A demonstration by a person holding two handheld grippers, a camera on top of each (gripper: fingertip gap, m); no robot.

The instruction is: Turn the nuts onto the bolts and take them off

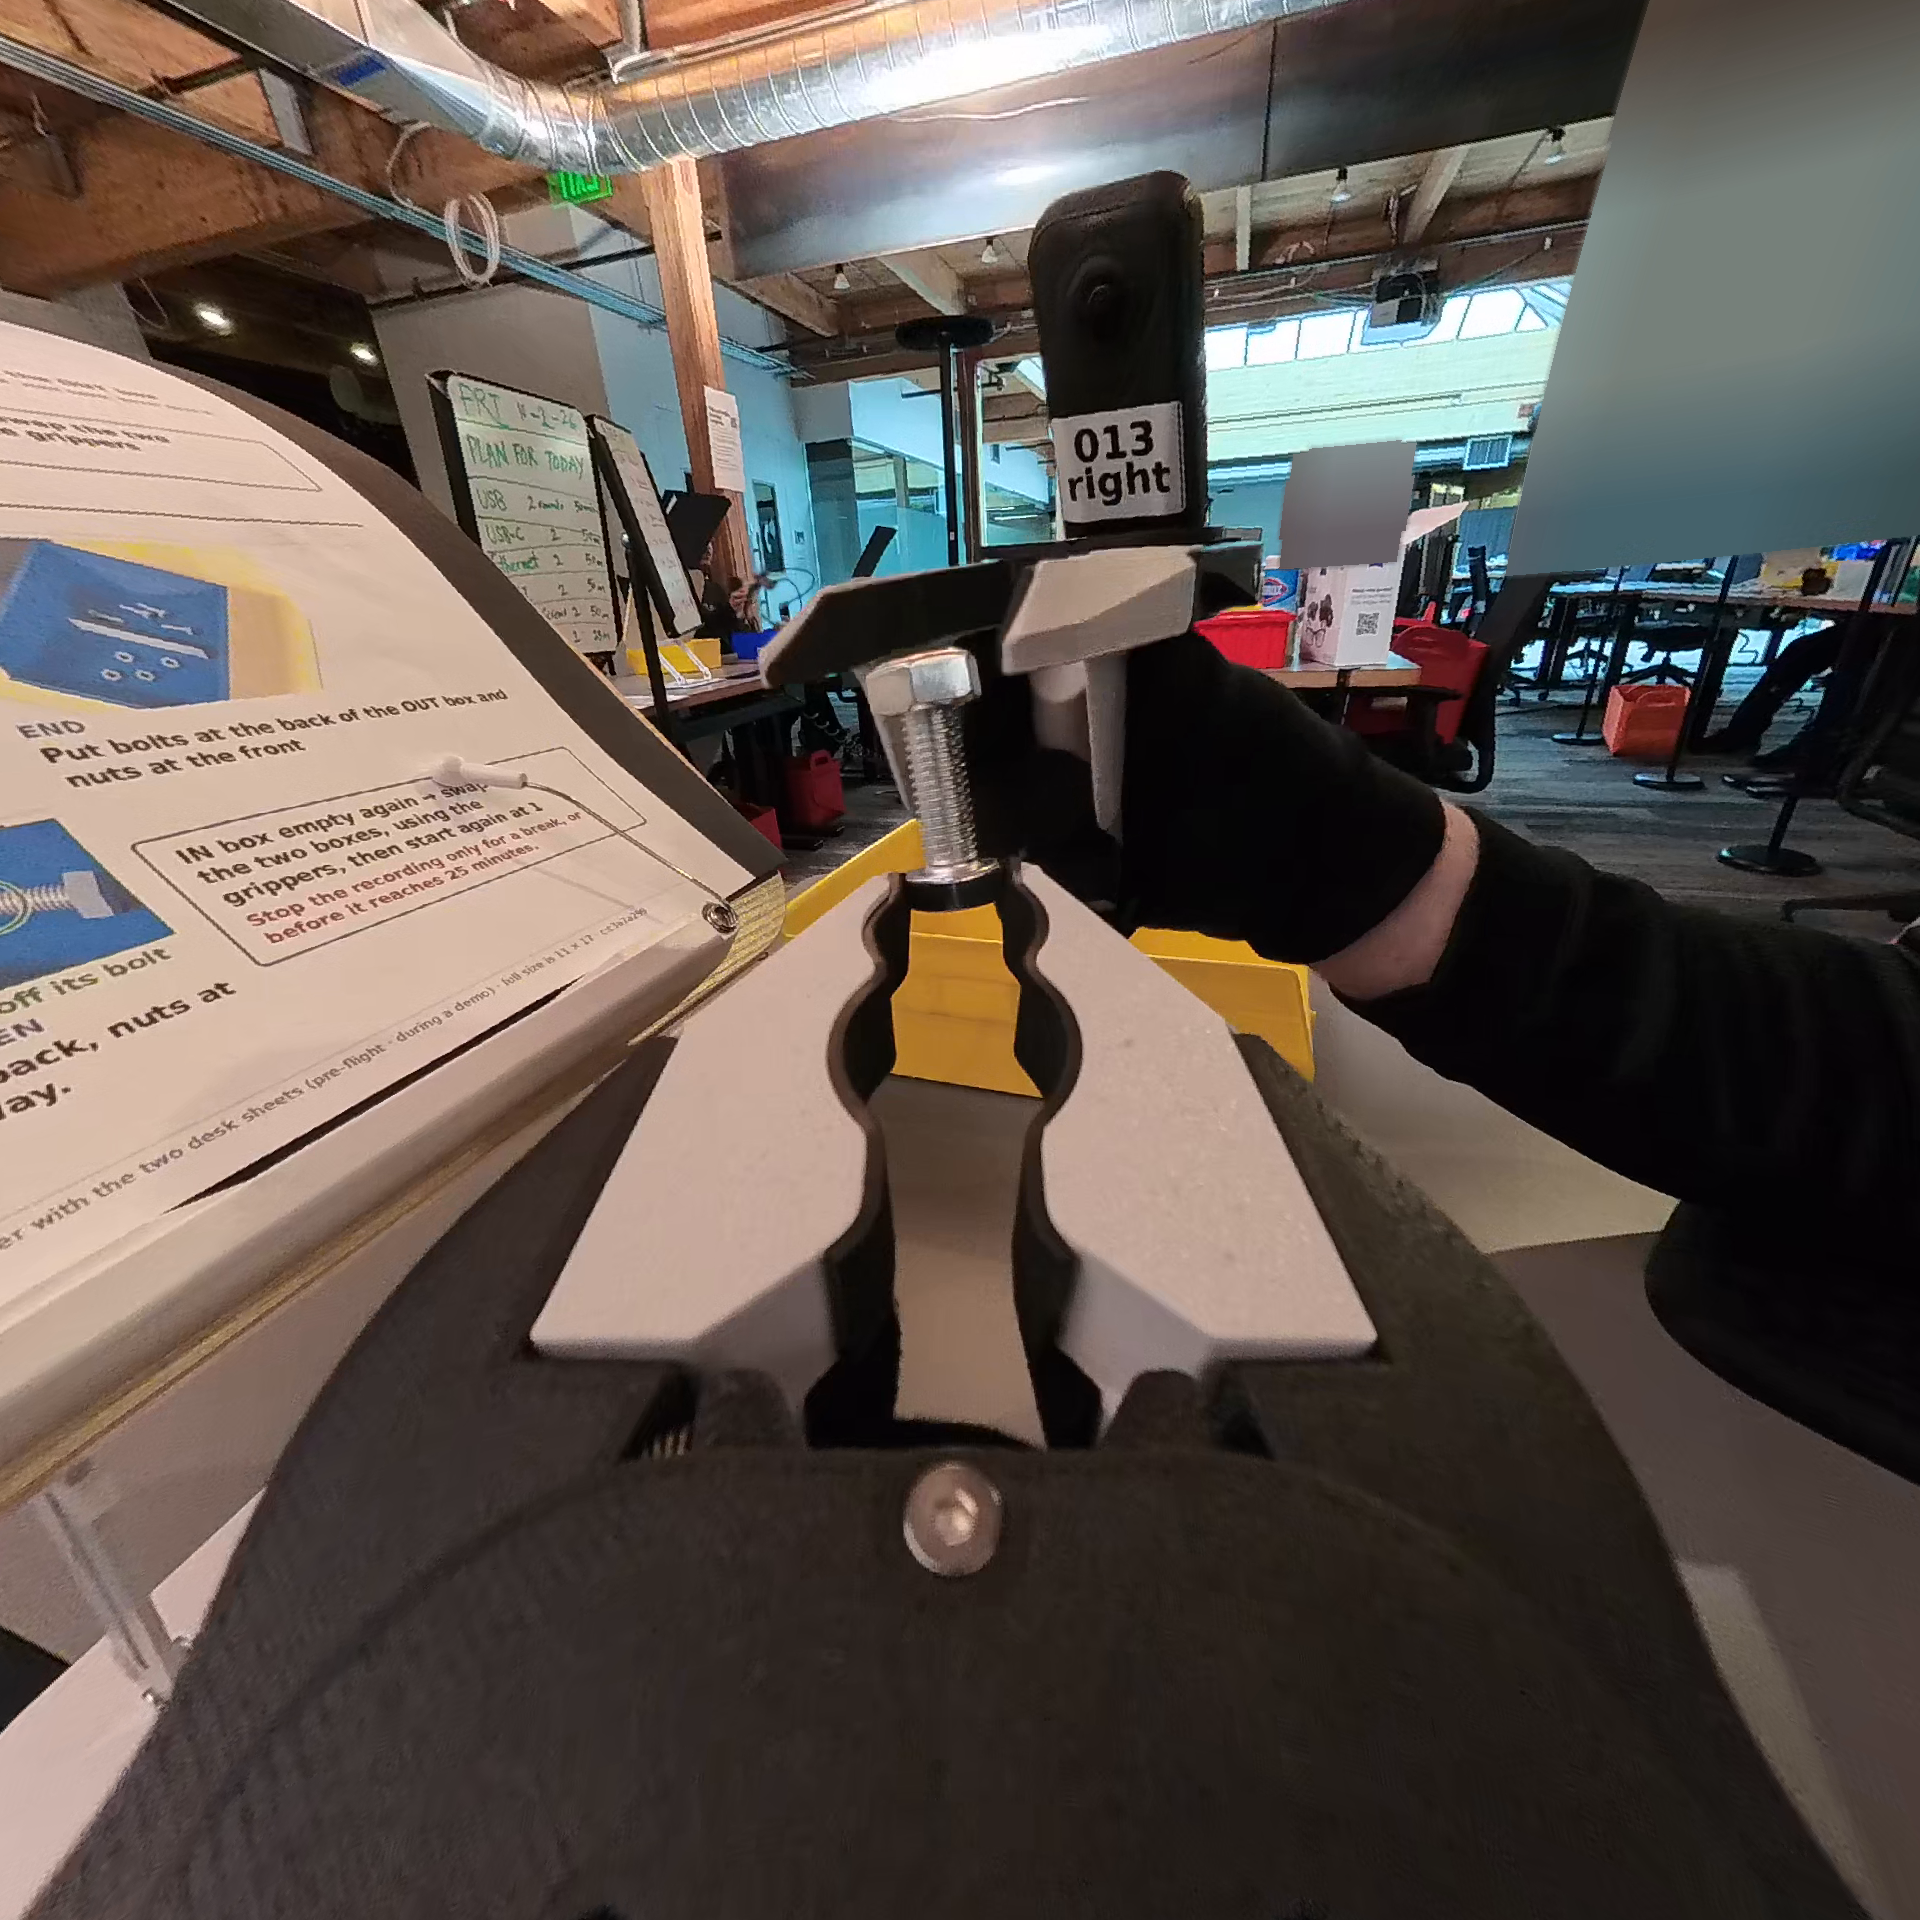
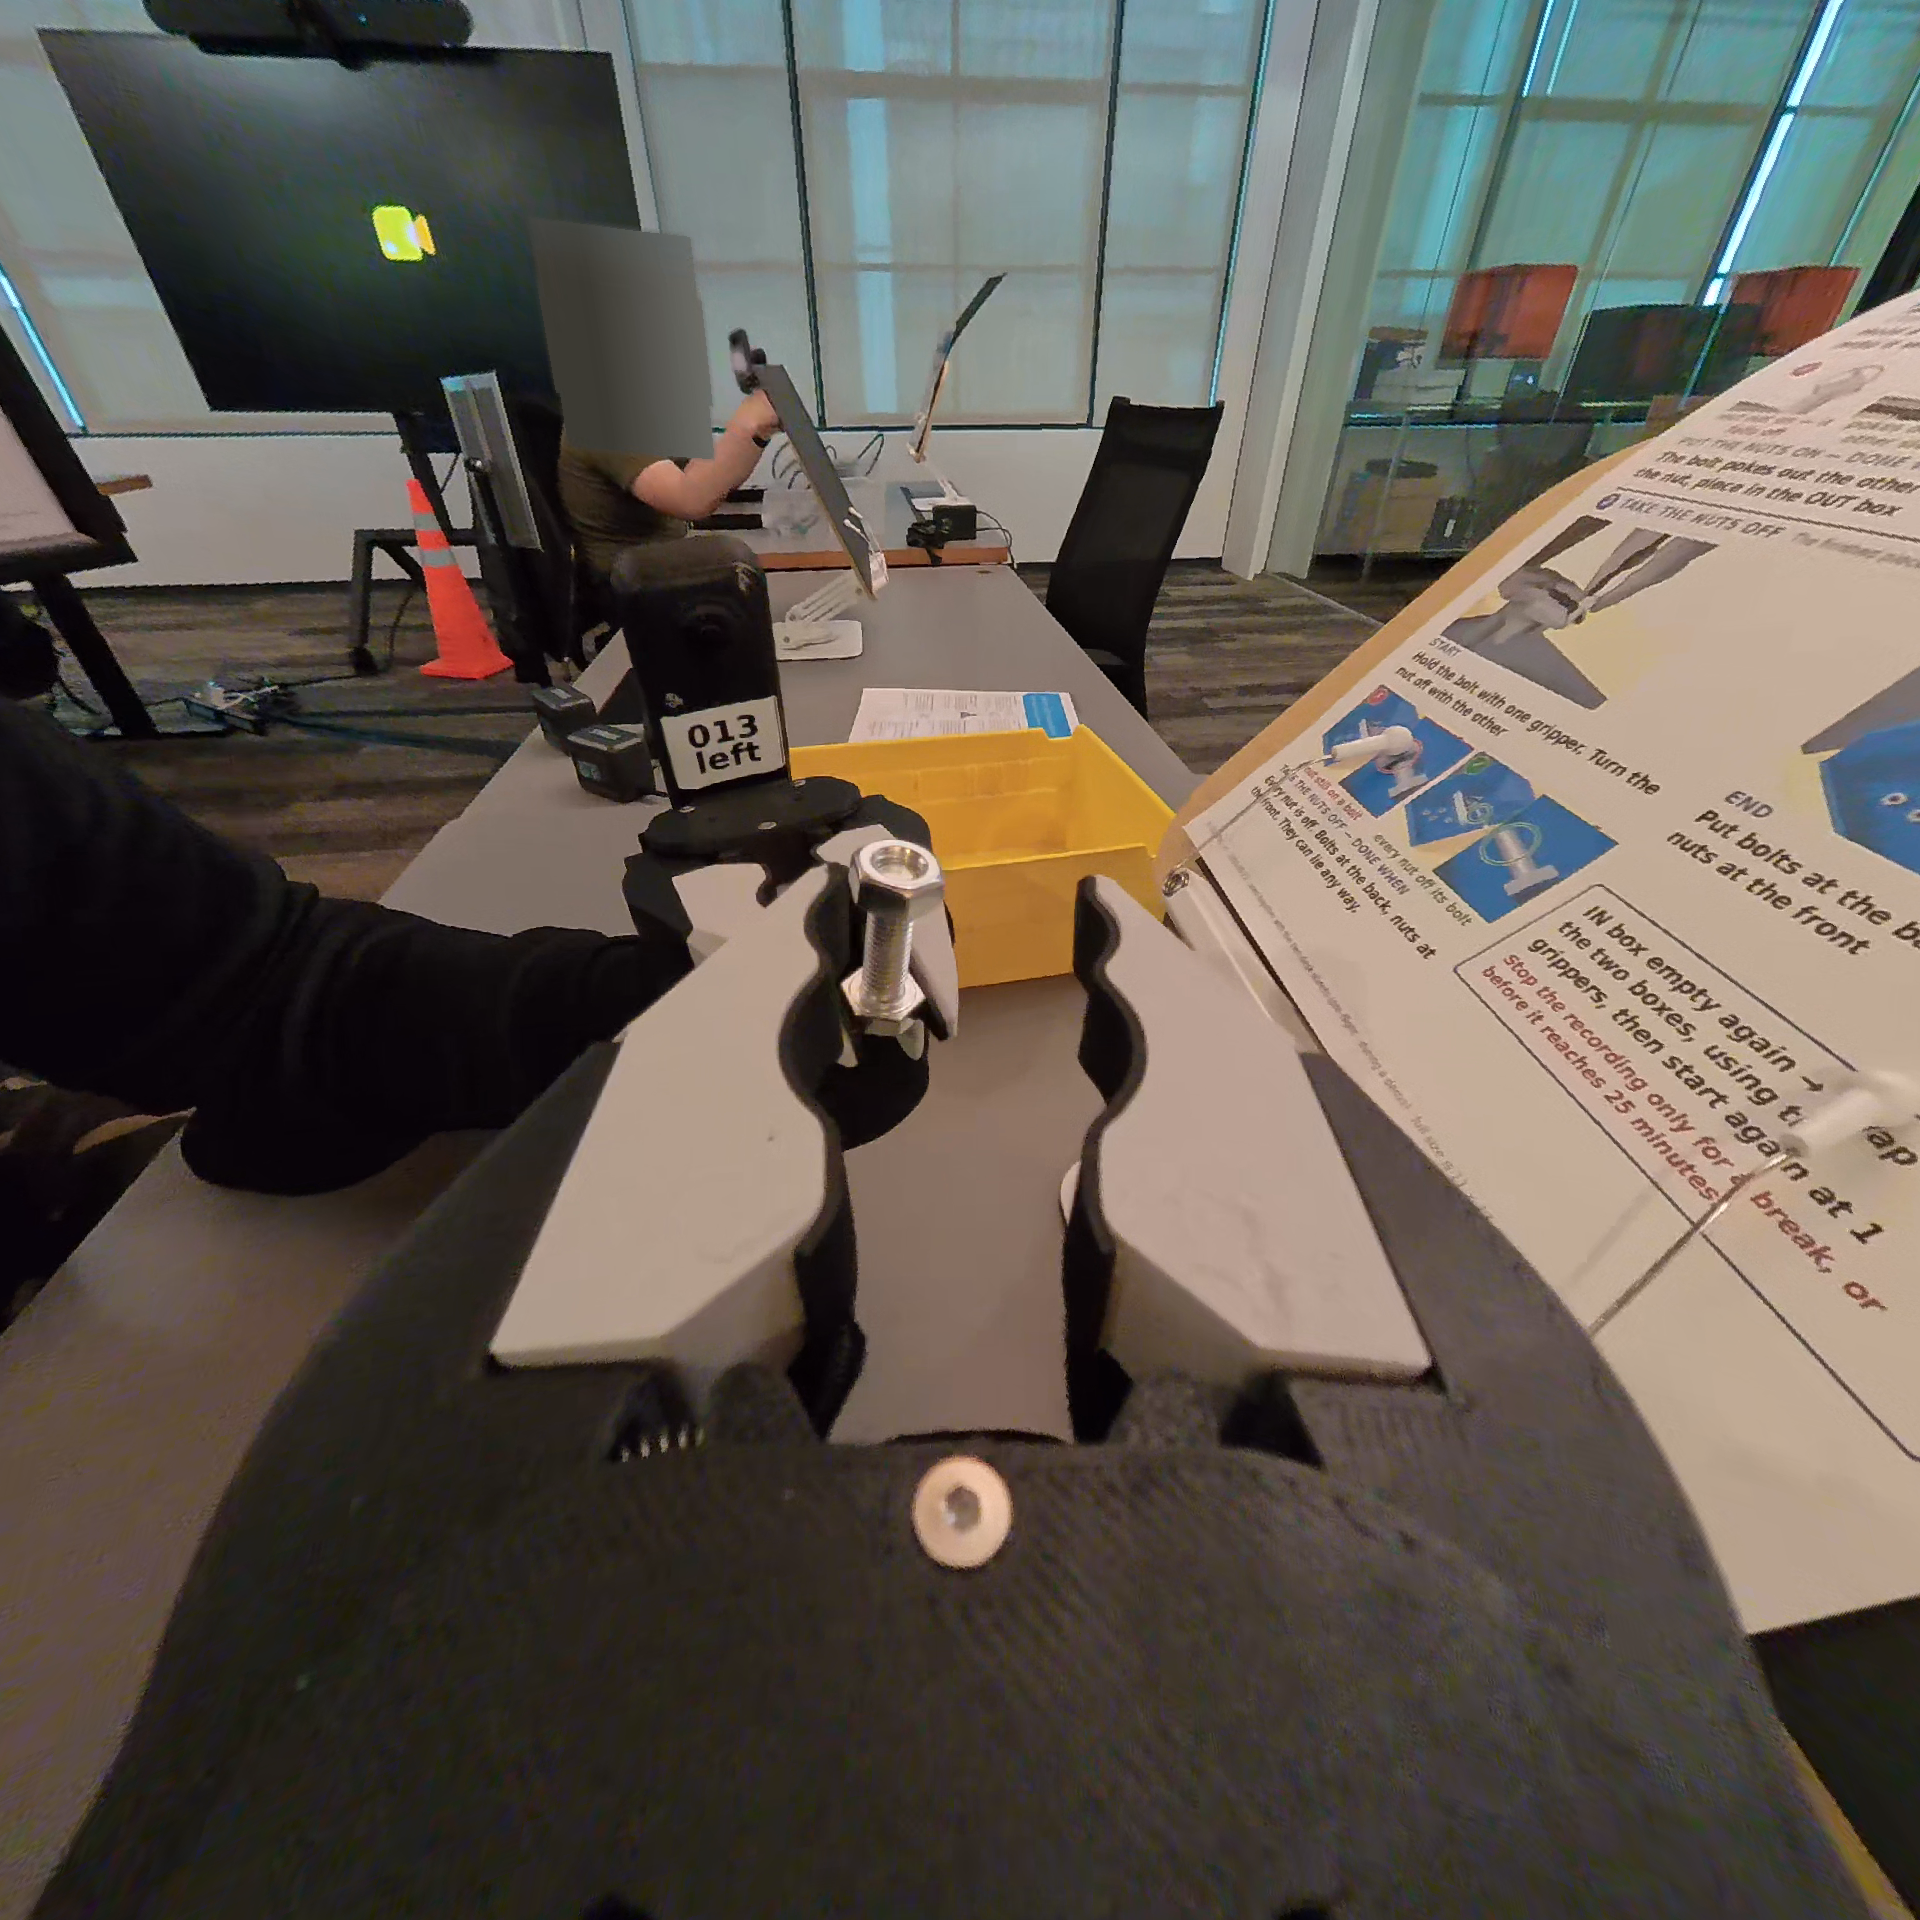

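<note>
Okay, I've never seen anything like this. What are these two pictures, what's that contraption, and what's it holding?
There is no robot here. A person in black gloves holds a two-fingered grasping tool in each hand, and each tool carries a camera that looks along its fingers. One picture comes from the left tool, the other from the right tool.

The left tool is shut on the lower end of a silver bolt, where a nut sits. The right tool is open near the bolt's head.

On the grey table stand a yellow bin and a tilted instruction sheet.
</note>
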